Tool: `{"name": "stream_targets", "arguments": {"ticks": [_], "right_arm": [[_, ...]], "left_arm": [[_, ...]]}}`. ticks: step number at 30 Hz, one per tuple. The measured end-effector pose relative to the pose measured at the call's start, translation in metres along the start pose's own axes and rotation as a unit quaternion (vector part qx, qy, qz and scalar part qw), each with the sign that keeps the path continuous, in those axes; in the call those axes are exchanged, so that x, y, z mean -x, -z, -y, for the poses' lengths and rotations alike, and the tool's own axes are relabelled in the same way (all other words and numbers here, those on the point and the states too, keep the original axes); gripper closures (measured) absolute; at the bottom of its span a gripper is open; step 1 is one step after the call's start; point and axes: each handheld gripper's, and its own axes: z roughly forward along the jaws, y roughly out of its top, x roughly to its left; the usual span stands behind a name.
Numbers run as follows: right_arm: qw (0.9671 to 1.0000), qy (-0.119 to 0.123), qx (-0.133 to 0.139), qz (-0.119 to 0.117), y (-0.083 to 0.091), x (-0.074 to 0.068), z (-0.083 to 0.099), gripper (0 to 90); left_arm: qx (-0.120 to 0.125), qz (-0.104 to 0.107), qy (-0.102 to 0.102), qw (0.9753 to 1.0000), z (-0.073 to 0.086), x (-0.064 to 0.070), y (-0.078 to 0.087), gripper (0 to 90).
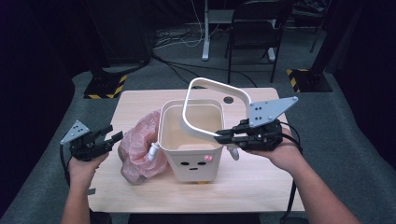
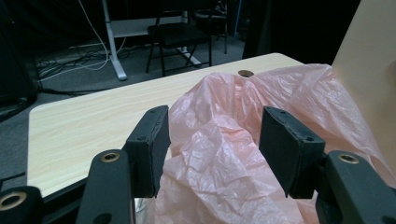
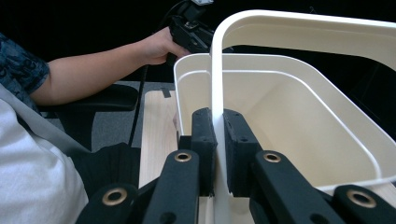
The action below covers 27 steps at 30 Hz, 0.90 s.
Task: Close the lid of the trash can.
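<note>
1. On the middle of the table (image 1: 140,100) stands the cream bin (image 1: 191,161). Its white ring (image 1: 212,85) is tilted up over the open top.
2. The right gripper (image 1: 223,136) is clamped on the ring's near right edge.
3. The left gripper (image 1: 114,135) is spread wide and holds nothing. The pink bag (image 1: 137,149) lies just past it, touching the bin's left side.
4. I think the bag goes in next. The left gripper must pinch it and lift it over the rim.
5. Left of the bag, bare table gives room. The table's near edge is close.

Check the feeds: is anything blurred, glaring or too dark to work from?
High view: table evenly lit, surroundings dark, picture soft. Left gripper view: pink bag sharp, no glare. Right gripper view: white frame and bin bright but readable, background black.
</note>
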Motion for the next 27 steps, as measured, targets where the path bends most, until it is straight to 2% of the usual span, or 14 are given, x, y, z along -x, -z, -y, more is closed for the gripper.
{"name": "stream_targets", "arguments": {"ticks": [10,27], "right_arm": [[0.9993,0.021,-0.006,-0.032,-0.019,-0.001,-0.012,83.7],[0.997,0.044,-0.032,-0.055,-0.041,-0.007,-0.029,83.7]], "left_arm": [[-0.001,-0.009,0.002,1.0,0.003,-0.001,0.007,42.5],[0.003,-0.021,0.005,0.9998,0.005,-0.003,0.02,42.5]]}}
